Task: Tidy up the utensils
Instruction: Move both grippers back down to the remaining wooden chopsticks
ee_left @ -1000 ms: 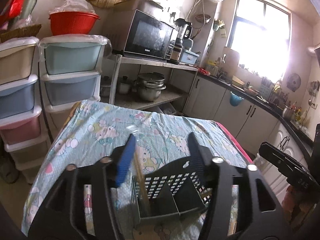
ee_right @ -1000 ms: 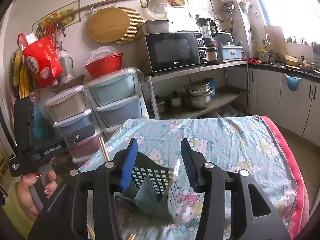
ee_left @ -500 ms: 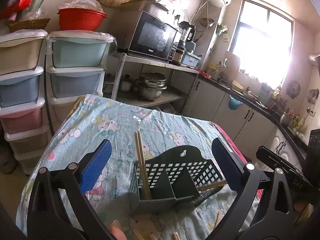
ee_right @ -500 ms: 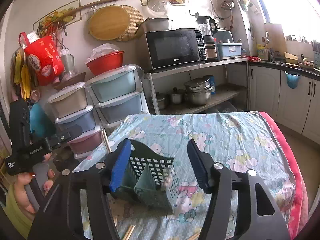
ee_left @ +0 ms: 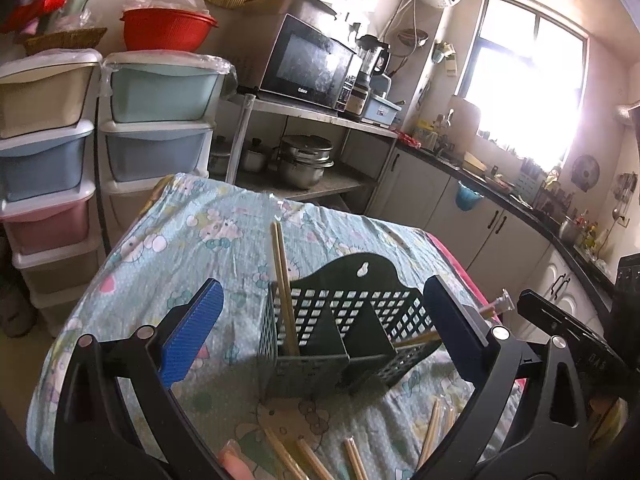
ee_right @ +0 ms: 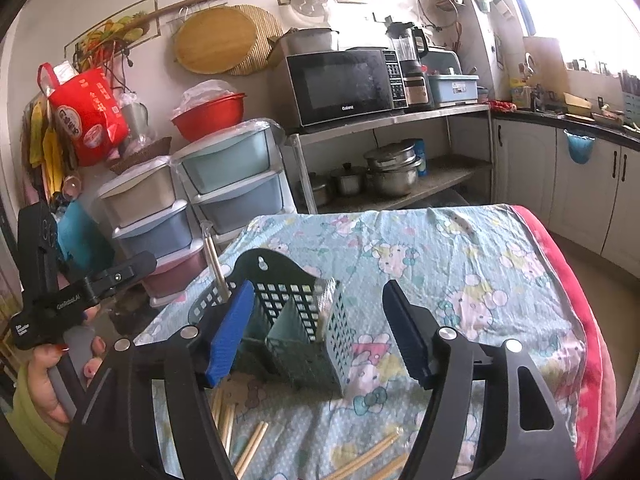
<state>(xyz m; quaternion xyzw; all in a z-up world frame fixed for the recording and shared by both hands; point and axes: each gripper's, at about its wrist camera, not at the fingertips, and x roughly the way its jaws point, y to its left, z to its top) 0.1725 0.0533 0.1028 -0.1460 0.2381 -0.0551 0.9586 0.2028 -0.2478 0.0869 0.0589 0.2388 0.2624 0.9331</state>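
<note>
utensil caddy (ee_left: pixel 340 332): dark green plastic, perforated grid walls, matt
chopsticks (ee_left: pixel 285 280): pale wood, smooth
desk cloth (ee_right: pixel 460 264): soft printed fabric, light blue, wrinkled
left tongs (ee_left: pixel 320 332): matt black plastic frame, ribbed blue pads (ee_left: pixel 192 332)
right tongs (ee_right: pixel 320 332): same matt black plastic, shiny metal screws
pots (ee_right: pixel 390 168): polished metal

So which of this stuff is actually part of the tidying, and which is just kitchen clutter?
Part of the job:
- green caddy
- chopsticks standing in it
- loose chopsticks on the cloth

Just there:
- microwave
- red bowl
- drawer stacks
- pots
</note>
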